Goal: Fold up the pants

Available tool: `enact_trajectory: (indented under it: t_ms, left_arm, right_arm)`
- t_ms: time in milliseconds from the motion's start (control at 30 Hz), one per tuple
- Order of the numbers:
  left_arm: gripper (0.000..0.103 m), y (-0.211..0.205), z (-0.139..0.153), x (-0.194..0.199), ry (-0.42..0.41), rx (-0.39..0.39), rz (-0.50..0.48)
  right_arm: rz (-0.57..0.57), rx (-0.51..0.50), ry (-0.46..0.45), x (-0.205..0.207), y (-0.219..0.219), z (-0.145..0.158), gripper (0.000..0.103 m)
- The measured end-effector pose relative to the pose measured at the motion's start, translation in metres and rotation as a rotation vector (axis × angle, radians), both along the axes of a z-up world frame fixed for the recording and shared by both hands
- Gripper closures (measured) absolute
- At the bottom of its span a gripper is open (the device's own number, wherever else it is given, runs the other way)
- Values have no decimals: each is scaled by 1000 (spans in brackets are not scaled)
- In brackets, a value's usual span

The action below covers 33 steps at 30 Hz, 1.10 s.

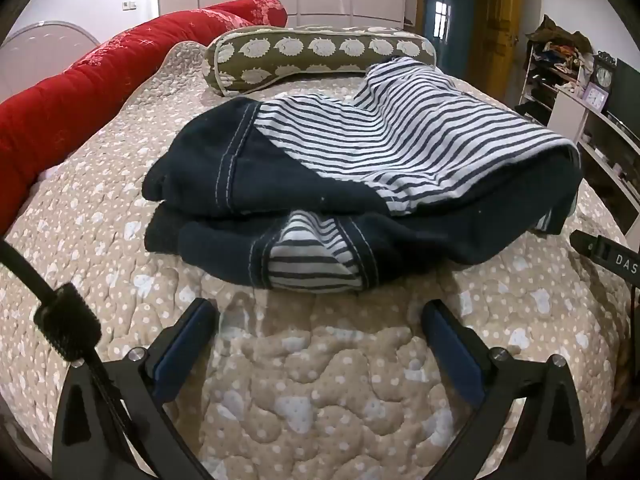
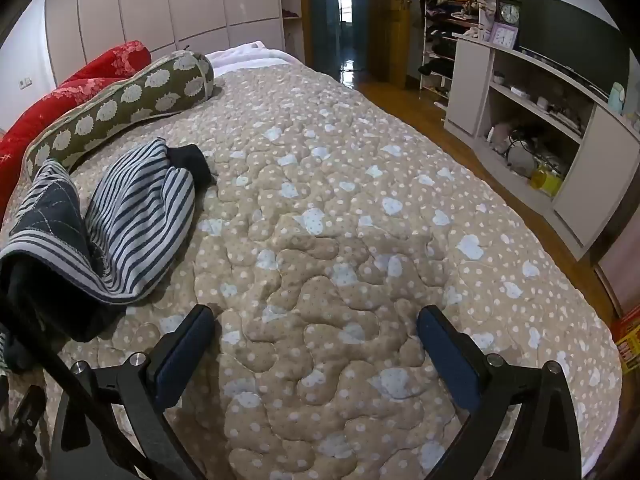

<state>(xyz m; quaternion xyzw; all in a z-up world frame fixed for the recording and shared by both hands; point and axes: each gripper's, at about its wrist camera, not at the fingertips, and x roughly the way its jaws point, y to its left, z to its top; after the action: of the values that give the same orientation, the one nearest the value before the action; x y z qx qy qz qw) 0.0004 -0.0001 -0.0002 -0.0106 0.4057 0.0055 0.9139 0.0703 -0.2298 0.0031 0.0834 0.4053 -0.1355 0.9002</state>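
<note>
The pants (image 1: pixel 304 184) are dark navy with a blue-and-white striped lining and lie bunched in a folded heap on the beige quilted bed (image 1: pixel 320 380). My left gripper (image 1: pixel 320 316) is open and empty, just in front of the heap's near edge. In the right wrist view the pants (image 2: pixel 132 216) lie at the left, striped lining up. My right gripper (image 2: pixel 316 320) is open and empty over bare quilt, to the right of the pants. Part of the right gripper (image 1: pixel 600 254) shows at the right edge of the left wrist view.
A green patterned bolster pillow (image 1: pixel 320 54) and a red blanket (image 1: pixel 80 92) lie behind the pants. A shelf unit (image 2: pixel 540 128) with a clock and small items stands right of the bed across a strip of wooden floor (image 2: pixel 440 120). White wardrobes stand at the back.
</note>
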Motion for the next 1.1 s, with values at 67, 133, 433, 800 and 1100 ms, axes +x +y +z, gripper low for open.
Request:
enact_trajectory:
  t_ms: [67,133,433,800,1100]
  left_arm:
    - [0,0,0,0,-3,-3,0]
    - [0,1,0,0,-4,-2,0]
    - [0,1,0,1,-10,2,0]
    - [0,2,6,-8,-46,2,-2]
    - [0,-1,6,-12,-61,19,6]
  right_arm:
    - [0,1,-3,-1,0,0,1]
    - [0,0,-6,-1,0,0,1]
    - [0,3,-12,-3,-1,-1,1]
    - [8,51,-59,-14,-7,5,1]
    - [19,194,-163,-24,-24,5,1]
